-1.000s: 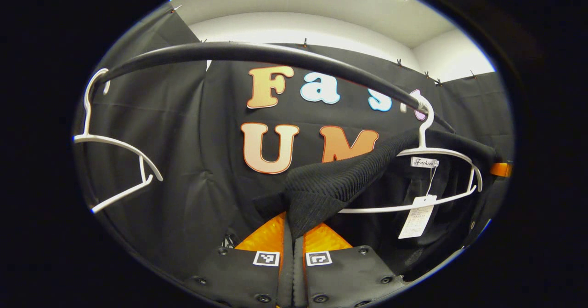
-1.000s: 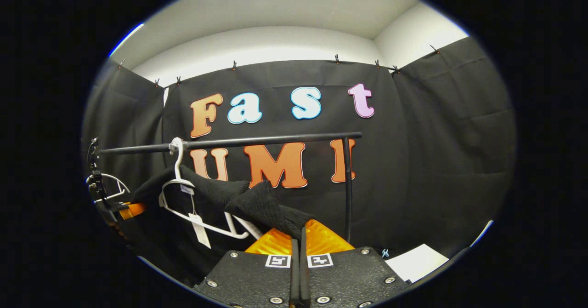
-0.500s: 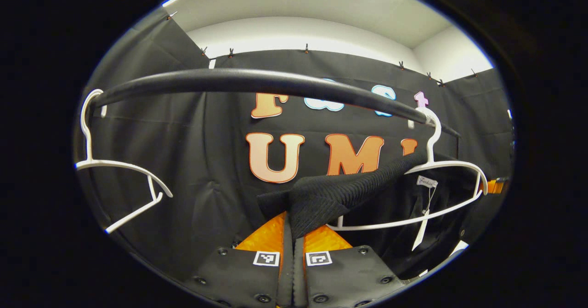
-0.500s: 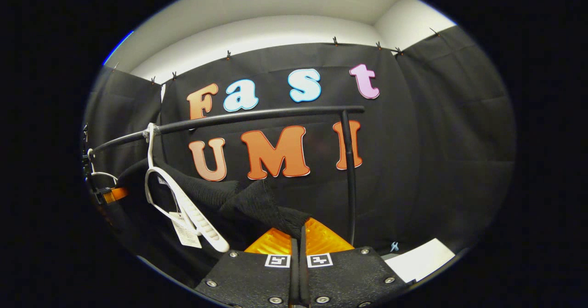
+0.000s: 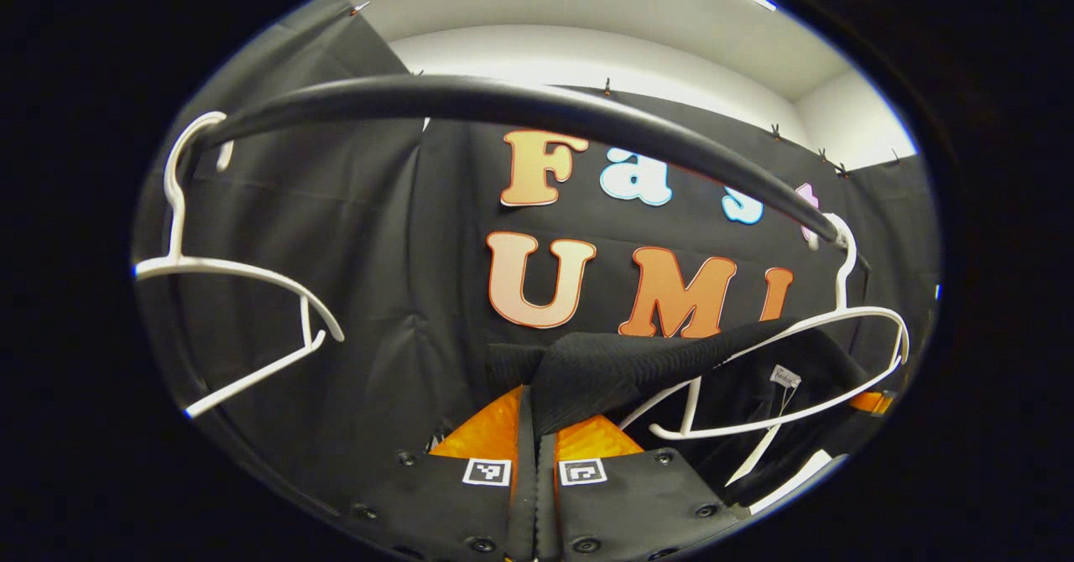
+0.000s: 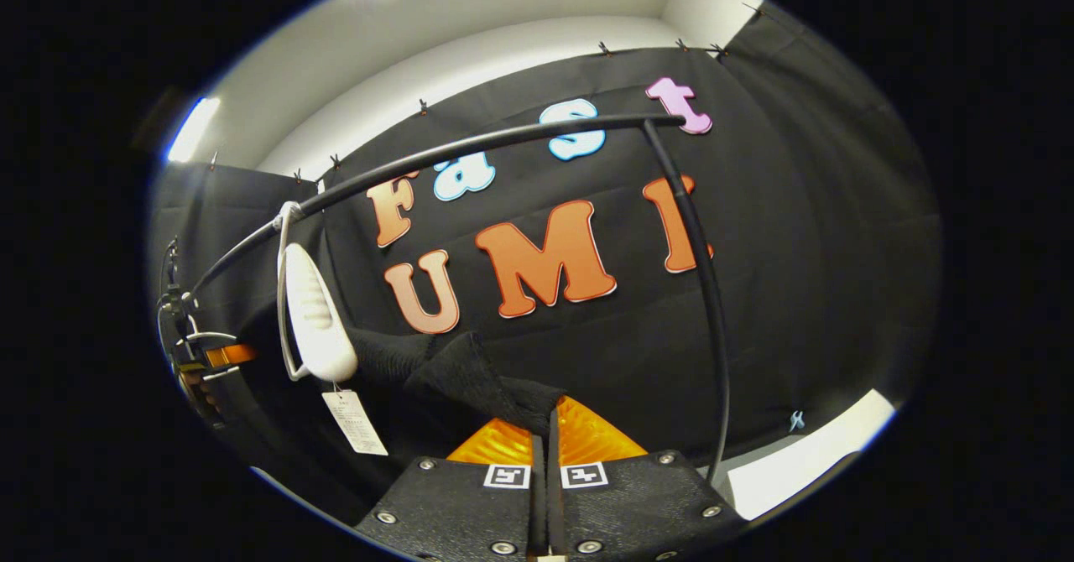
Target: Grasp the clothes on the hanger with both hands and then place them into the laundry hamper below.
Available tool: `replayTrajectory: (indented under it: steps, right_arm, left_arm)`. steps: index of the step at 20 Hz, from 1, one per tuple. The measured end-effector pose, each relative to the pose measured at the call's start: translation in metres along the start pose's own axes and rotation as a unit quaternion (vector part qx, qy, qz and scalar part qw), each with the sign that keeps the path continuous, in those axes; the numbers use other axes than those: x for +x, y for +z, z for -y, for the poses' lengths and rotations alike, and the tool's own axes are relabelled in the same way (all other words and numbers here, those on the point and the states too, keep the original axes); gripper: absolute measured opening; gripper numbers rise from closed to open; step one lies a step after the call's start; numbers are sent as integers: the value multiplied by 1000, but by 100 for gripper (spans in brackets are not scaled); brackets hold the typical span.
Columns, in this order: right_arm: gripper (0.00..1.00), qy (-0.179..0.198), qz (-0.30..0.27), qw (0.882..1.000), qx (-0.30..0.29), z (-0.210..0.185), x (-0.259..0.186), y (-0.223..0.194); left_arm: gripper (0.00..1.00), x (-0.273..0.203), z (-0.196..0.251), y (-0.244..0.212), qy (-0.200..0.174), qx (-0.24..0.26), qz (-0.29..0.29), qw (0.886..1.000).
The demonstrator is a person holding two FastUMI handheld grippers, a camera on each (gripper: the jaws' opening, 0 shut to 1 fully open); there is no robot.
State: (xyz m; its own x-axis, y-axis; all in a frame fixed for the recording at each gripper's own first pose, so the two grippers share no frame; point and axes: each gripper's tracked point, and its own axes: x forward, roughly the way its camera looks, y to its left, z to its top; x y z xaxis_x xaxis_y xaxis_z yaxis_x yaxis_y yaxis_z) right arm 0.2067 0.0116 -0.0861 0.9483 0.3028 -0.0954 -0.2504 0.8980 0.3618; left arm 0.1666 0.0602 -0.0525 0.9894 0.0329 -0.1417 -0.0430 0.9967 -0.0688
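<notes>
**Both claws pinching the black top under the rail**

My left claw (image 5: 535, 428) is clamped on one end of the black top (image 5: 621, 369), my right claw (image 6: 545, 428) on the other. The top drapes off the white hanger (image 5: 797, 361), which hooks the black rail (image 5: 503, 105). An empty hanger (image 5: 243, 310) hangs farther left.

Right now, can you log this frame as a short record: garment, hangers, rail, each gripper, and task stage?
garment: black ribbed knit garment, partly draped on white plastic hanger, paper tag dangling
spare hanger: empty white hanger farther along the rail
rail: black metal clothes rail
left gripper: shut on the garment's fabric
right gripper: shut on the garment's fabric
stage: garment held at both ends, not yet clear of the hanger; hamper not seen
</notes>
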Motion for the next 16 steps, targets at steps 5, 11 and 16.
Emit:
replayTrajectory:
  steps: [5,11,16]
  right_arm:
    - [0,12,-31,999,32,-7,13,-37]
    - [0,20,-66,996,55,-14,14,-77]
    - [0,13,-104,993,48,-21,8,-119]
  left_arm:
    - [7,-1,-16,-18,17,18,-11,1000]
    - [7,8,-25,-40,25,15,-32,999]
    - [7,-15,-76,-69,70,20,-56,996]
